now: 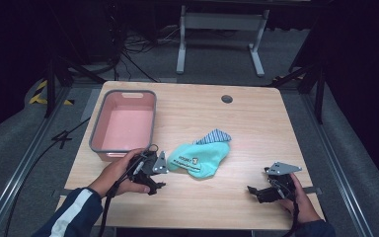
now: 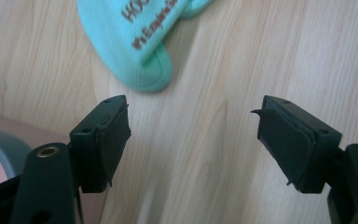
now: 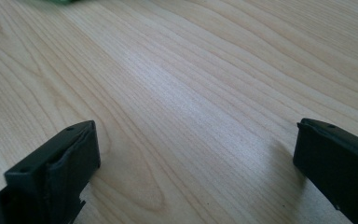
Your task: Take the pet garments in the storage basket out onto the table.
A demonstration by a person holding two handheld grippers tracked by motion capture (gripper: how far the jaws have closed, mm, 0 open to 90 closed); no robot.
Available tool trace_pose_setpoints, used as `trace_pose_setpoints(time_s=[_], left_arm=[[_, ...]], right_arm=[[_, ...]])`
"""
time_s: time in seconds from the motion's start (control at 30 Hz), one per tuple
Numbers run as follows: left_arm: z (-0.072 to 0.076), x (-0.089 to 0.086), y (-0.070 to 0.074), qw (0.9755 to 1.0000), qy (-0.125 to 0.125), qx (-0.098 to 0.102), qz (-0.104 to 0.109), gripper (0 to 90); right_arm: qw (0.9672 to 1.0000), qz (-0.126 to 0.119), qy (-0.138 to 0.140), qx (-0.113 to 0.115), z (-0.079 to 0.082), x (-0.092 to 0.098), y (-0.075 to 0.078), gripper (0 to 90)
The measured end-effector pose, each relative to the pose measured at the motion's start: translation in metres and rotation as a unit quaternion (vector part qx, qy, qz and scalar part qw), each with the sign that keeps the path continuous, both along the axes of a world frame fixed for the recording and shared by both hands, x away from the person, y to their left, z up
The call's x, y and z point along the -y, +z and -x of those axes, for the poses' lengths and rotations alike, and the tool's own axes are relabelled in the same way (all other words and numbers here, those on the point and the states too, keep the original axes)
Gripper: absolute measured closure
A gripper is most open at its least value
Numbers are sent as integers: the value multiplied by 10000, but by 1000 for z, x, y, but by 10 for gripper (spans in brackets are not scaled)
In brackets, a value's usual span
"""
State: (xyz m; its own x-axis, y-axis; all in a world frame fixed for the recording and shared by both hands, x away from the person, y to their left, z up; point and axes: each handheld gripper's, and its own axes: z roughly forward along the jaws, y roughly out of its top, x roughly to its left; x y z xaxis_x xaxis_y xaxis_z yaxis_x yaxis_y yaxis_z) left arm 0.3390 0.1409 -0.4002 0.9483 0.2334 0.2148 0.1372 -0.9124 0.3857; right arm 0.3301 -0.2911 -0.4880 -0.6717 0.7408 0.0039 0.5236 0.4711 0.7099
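Two hand-held grippers are resting low on one wooden table [image 1: 256,128] in the high view: the left gripper [image 1: 159,178] just beside a mint sock [image 1: 200,159], the right gripper [image 1: 256,190] well apart from it. One striped sock [image 1: 216,136] is peeking from under the mint one, and one pink bin [image 1: 124,123] is sitting at the table's left. Left gripper view: jaws are standing wide and empty, the sock's brown lettering [image 2: 149,18] showing near their tips. Right gripper view: jaws are gaping over bare wood.
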Motion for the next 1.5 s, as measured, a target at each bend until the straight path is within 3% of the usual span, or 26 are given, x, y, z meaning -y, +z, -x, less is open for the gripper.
trace_pose_setpoints(time_s=[0.13,0.47,0.7,0.8,0.97,1.03,1.1,1.2,1.33,1.5], left_arm=[[4,-13,-6,10000,31,-11,-61,240],[10,-50,-30,9987,492,-122,-37,224],[15,-79,-48,9957,877,-176,223,222],[16,-94,-55,9935,1025,-219,443,213],[17,-121,-62,9859,1335,-329,949,195],[16,-133,-67,9808,1446,-437,1229,169],[16,-144,-73,9727,1599,-575,1580,152],[21,-155,-82,9659,1570,-354,2028,150],[23,-157,-82,9637,1633,-326,2086,148],[23,-157,-82,9638,1632,-325,2085,148]], right_arm=[[10000,0,-1,1,0,0,0,6],[10000,-1,-1,0,0,0,0,6],[10000,1,-2,-1,0,0,0,6],[10000,1,-1,0,0,0,0,6],[10000,-1,-1,-1,0,0,0,6],[10000,1,-1,1,0,0,0,6],[10000,2,-11,-3,0,0,0,6],[10000,3,-13,-3,0,0,0,6],[10000,3,-14,-2,0,0,0,6],[10000,2,-18,-5,1,0,0,6]])
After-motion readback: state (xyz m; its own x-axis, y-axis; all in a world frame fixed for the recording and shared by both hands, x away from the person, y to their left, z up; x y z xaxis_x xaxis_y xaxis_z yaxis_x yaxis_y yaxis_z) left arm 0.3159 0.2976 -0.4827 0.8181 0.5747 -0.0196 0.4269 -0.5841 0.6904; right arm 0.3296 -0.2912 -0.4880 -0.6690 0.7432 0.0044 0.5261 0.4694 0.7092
